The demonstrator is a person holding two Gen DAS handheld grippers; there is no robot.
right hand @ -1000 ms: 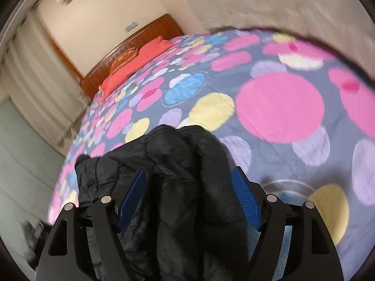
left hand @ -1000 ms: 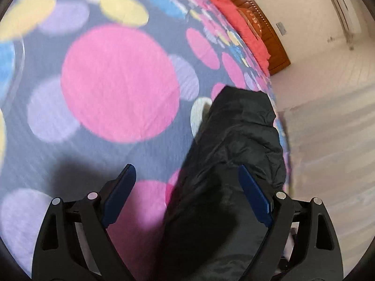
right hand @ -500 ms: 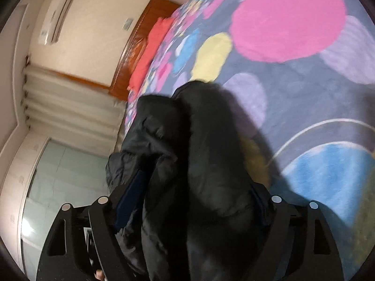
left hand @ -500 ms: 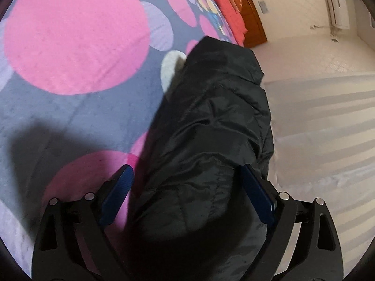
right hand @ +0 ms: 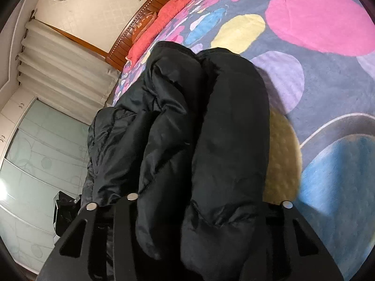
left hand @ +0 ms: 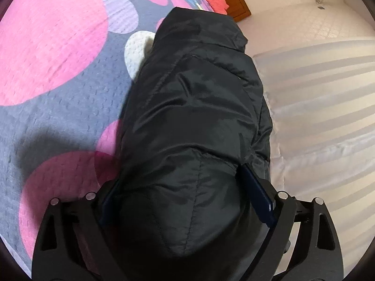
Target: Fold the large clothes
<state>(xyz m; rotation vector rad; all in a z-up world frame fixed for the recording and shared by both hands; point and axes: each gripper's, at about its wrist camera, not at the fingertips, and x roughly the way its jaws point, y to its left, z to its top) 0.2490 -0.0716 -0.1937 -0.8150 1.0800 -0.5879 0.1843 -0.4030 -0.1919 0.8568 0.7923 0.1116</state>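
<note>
Jacket: a black padded jacket (left hand: 196,107), bundled into a thick roll, lies along the edge of the bed; in the left wrist view it runs from 6 o'clock up toward 12 o'clock.
Bed: a grey bedspread (left hand: 77,107) with large pink, lilac, yellow and blue dots; a red pillow (right hand: 161,21) and a wooden headboard (right hand: 145,14) lie at about 11 o'clock in the right wrist view.
Left tool (left hand: 185,199): jaws wide, one blue pad on each side of the jacket roll and touching its sides; the roll fills the gap.
Right tool (right hand: 201,201): jaws have just been closing, with the jacket's folds between them; the pads are buried in fabric, so whether they press on it cannot be told.
Surroundings: pale curtains (right hand: 61,70) at 9 o'clock in the right wrist view.
</note>
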